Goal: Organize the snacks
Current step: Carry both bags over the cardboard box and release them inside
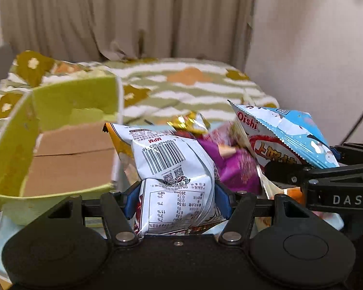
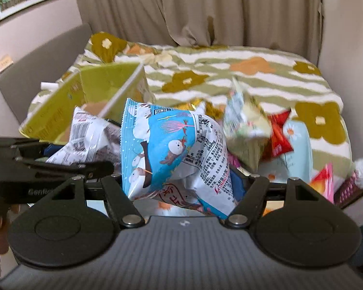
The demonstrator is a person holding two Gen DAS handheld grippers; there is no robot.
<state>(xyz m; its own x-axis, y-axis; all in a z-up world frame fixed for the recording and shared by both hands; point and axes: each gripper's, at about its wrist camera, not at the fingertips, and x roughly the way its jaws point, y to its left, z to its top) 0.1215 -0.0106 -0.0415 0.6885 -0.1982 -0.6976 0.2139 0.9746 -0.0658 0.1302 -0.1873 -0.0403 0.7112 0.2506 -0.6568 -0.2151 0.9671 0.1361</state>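
We hold two snack bags at once — the left gripper [image 1: 177,203] pinching a white bag [image 1: 174,169] at its crimped lower half, the right gripper [image 2: 181,183] clamped on a blue bag [image 2: 171,149]. Both hang just beside the one green box [image 1: 60,130], whose flap stands open, likely to receive them. We count at least five more packets in the loose pile [image 2: 261,135] on the flowered bedspread [image 2: 254,72].
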